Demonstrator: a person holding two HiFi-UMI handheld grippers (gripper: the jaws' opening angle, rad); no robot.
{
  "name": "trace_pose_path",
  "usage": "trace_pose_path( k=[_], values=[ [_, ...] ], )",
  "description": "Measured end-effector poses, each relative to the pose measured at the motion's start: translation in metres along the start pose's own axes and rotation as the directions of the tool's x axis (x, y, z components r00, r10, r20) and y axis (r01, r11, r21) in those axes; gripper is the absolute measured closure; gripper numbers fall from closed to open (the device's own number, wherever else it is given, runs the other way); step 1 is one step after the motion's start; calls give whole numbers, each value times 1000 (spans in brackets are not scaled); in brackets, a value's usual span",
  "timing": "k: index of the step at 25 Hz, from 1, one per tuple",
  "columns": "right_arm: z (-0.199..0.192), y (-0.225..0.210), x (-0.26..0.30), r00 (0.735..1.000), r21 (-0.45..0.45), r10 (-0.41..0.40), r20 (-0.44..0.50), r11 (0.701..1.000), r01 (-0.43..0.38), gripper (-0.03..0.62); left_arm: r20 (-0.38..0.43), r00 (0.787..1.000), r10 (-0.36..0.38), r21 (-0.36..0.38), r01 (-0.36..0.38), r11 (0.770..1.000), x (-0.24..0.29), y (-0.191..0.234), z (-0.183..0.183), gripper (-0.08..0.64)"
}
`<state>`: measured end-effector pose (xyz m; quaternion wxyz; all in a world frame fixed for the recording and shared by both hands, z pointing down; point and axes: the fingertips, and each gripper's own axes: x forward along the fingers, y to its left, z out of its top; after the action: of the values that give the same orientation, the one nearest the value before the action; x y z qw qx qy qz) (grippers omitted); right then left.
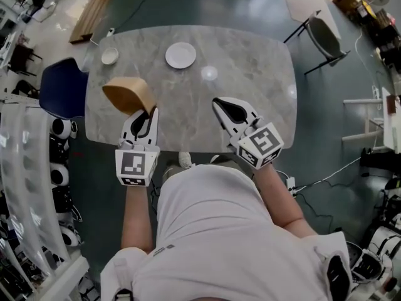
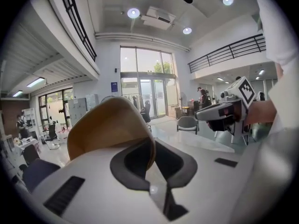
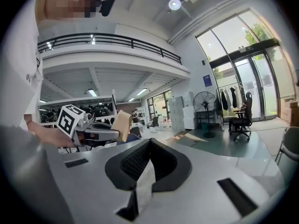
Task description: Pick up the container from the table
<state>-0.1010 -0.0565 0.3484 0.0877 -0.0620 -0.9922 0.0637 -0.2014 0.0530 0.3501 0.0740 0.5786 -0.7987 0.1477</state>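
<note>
The container [image 1: 128, 94] is a tan, thin-walled tub, tilted on its side and held clear above the marble table [image 1: 257, 80] near its front left. My left gripper [image 1: 148, 111] is shut on its rim; in the left gripper view the wall of the container [image 2: 107, 125] runs between the two dark pads. My right gripper [image 1: 218, 103] hovers over the table's front middle, shut, with nothing in it. In the right gripper view the jaws [image 3: 149, 143] meet at their tips, and the container [image 3: 121, 122] shows at the left in the left gripper [image 3: 96, 133].
A white plate [image 1: 180, 55] and a small white bowl [image 1: 109, 56] sit at the table's far side. A blue chair [image 1: 62, 88] stands at the table's left end and a grey chair [image 1: 326, 36] beyond its far right corner.
</note>
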Motion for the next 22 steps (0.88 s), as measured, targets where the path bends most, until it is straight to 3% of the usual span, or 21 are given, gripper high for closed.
trace_pose_path(
  k=[10,22],
  values=[
    [18,18,18,993,-73,112,27,991,-109,583,61,992,114,-62,-110,992,-22,28,8,541],
    [9,29,19,992,-146,122,9,982,-120,584,94,989,117,-76,-110,991,-29,18,6,541]
  ],
)
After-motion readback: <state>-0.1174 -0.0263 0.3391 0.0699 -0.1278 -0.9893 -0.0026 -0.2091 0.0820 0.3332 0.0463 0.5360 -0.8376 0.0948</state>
